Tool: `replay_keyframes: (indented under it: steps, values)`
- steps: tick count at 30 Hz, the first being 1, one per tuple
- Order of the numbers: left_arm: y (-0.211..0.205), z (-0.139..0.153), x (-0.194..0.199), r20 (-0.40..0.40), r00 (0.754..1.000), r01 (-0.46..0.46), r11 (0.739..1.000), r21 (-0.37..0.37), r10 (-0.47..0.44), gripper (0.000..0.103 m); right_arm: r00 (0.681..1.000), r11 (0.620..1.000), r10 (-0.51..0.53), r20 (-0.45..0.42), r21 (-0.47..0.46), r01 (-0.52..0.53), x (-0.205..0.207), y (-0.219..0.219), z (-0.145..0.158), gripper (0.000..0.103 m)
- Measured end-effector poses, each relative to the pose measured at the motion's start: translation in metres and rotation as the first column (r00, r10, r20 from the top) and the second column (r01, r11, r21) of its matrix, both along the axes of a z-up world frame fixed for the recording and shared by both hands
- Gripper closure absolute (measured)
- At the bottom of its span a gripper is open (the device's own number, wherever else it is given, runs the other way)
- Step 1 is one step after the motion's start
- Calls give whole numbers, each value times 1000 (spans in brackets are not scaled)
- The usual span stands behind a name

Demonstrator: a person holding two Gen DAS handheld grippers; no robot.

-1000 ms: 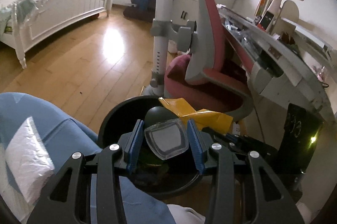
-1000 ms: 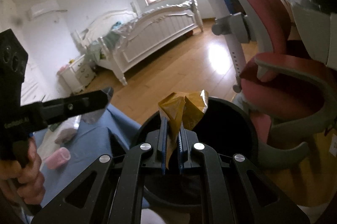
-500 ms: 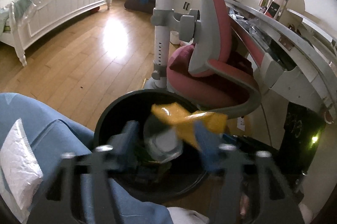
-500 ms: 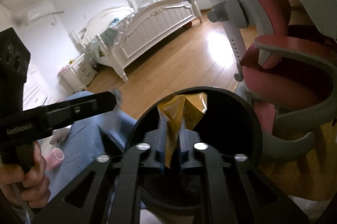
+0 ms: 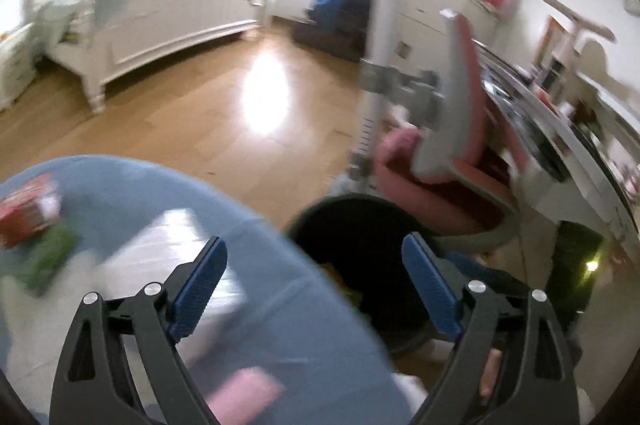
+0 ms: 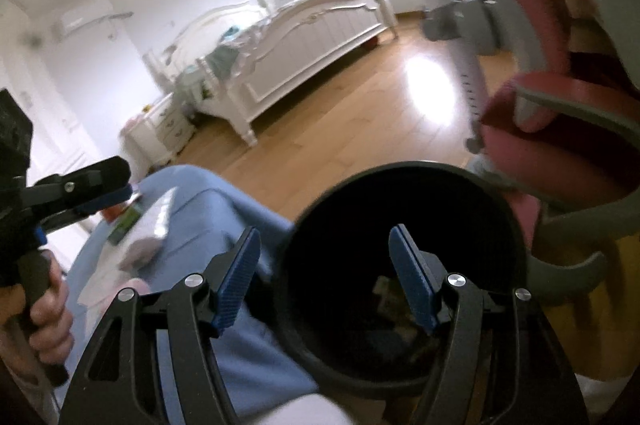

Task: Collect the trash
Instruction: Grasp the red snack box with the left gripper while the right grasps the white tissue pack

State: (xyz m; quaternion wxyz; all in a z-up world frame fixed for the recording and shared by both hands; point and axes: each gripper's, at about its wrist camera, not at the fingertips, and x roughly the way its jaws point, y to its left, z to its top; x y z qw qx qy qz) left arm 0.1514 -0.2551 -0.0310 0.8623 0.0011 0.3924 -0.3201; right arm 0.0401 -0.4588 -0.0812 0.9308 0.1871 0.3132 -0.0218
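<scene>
In the left wrist view, I see my left gripper (image 5: 314, 267) with its blue pads (image 5: 198, 279) far apart and widening more; nothing is between them. Under the left finger lies a blue cloth surface (image 5: 168, 201), blurred. Beyond that finger, on the cloth, there are a red packet (image 5: 28, 211) and something green (image 5: 46, 257), both too blurred to name. Ahead of the right finger stands the black trash bin (image 5: 360, 225), with a bit of yellow trash (image 5: 338, 275) visible inside near its rim. Beyond the bin is a pink chair (image 5: 448, 177).

In the right wrist view, my right gripper (image 6: 324, 253) has its jaws opening too, and they hold nothing. The round trash bin (image 6: 400, 193) sits directly ahead, its mouth between and below the fingers. Inside it, close to the right finger, I can see pale scraps of trash (image 6: 386, 291), but the interior is dark. To the left of the fingers the blue cloth (image 6: 200, 197) continues, and at the far left a hand (image 6: 48, 309) grips the handle of the other gripper (image 6: 80, 185).
</scene>
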Motion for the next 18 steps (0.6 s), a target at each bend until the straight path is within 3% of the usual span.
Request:
replay_keyframes:
  steps: [4,7,13,18]
  values:
    - [68,4,21,25,993,-117,993,11,117,14,995,995,101,2,9,-101,18,35,14,28]
    - [114,8,38,75,984,-169,983,70,163,14,982,982,187,-8,-16,-187,37,71,27,23]
    - [156,-2,69,163,987,-58,957,285,12,14,942,942,328,-72,-49,-332,83,141,36,9]
    - [170,-13,107,137,986,45,944,328,-95,14,925,924,342,-165,-118,-362,122,179,29,9]
